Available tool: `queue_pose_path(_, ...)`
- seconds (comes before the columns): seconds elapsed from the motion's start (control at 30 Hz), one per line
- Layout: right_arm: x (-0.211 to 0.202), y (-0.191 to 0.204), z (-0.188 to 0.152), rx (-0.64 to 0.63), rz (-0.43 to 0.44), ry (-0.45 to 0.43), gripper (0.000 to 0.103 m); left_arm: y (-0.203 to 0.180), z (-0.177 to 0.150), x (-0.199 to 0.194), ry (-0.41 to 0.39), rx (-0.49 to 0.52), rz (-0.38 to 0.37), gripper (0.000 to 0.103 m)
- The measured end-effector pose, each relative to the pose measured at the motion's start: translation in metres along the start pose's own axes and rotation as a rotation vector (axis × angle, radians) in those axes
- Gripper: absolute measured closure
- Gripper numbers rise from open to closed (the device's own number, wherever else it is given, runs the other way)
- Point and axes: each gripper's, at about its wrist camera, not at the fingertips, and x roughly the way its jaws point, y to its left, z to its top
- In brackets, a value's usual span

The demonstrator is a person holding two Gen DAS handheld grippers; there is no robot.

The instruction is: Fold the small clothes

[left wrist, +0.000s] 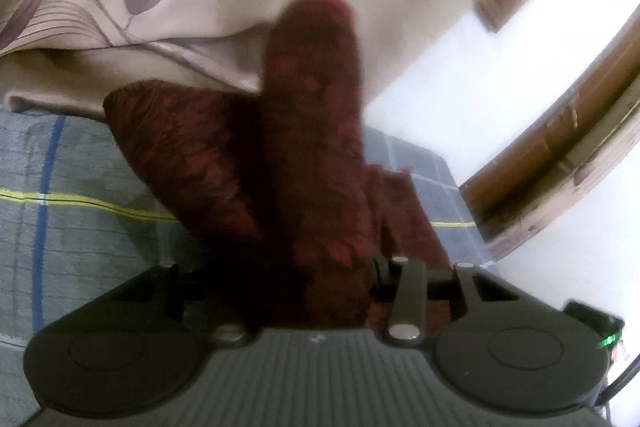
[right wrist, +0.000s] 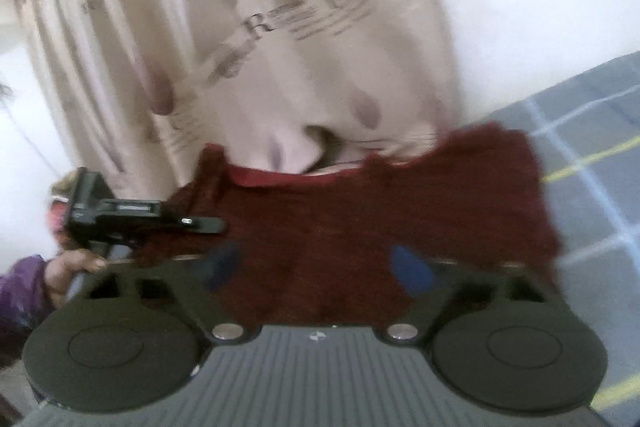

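Observation:
A dark red knitted garment [left wrist: 312,131] rises in a bunch straight out of my left gripper [left wrist: 316,267] and hides both of its fingers. The cloth looks clamped there. In the right wrist view the same garment [right wrist: 400,199] hangs spread wide, its lighter red neckline [right wrist: 280,179] at the top. The left gripper [right wrist: 200,225] bites its left edge. My right gripper [right wrist: 316,267] sits at the lower edge of the garment. Its blue fingertips [right wrist: 412,273] stand apart with cloth lying between them, not visibly pressed. The picture is blurred.
A grey plaid bedsheet [left wrist: 60,187] with blue and yellow lines lies below. A cream curtain [right wrist: 280,27] with leaf print hangs behind. A wooden frame [left wrist: 560,155] stands at the right. A person's hand [right wrist: 68,271] in a purple sleeve holds the left gripper.

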Motion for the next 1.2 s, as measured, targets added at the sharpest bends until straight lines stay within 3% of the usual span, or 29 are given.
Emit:
queue_pose_path(0.07,0.021,0.009,0.011,0.002,0.011,0.045,0.092,-0.01,0.0,0.0,0.007,0.014,0.009,0.059)
queue_pose_path(0.23,0.085,0.014,0.033,0.051,0.02,0.145,0.092,-0.026,-0.002,0.001,0.021,-0.009,0.019,0.059)
queue_pose_path(0.37,0.138,0.001,0.04,0.167,0.008,0.23,0.092,-0.038,-0.004,0.006,0.033,-0.032,0.004,0.059)
queue_pose_path(0.47,0.16,-0.009,0.042,0.258,0.062,0.228,0.091,-0.044,-0.005,0.017,0.04,-0.072,-0.02,0.059)
queue_pose_path(0.57,0.174,-0.021,0.048,0.352,0.141,0.228,0.092,-0.05,-0.007,0.033,0.048,-0.135,-0.091,0.059)
queue_pose_path(0.67,0.16,-0.044,0.057,0.445,0.177,0.219,0.092,-0.063,-0.012,0.054,0.062,-0.139,-0.132,0.059)
queue_pose_path(0.83,0.088,-0.093,0.058,0.559,0.185,0.096,0.09,-0.082,-0.02,0.092,0.088,-0.147,-0.169,0.058)
queue_pose_path(0.93,0.049,-0.106,0.043,0.61,0.186,0.061,0.073,-0.087,-0.023,0.109,0.102,-0.166,-0.199,0.044)
queue_pose_path(1.0,0.03,-0.112,0.034,0.651,0.196,0.047,0.054,-0.091,-0.024,0.115,0.099,-0.148,-0.22,0.027)
queue_pose_path(1.07,0.02,-0.116,0.029,0.678,0.198,0.036,0.048,-0.096,-0.027,0.115,0.085,-0.133,-0.259,0.006)
queue_pose_path(1.2,0.001,-0.125,0.022,0.723,0.174,0.016,0.046,-0.098,-0.029,0.111,0.047,-0.122,-0.326,0.002)
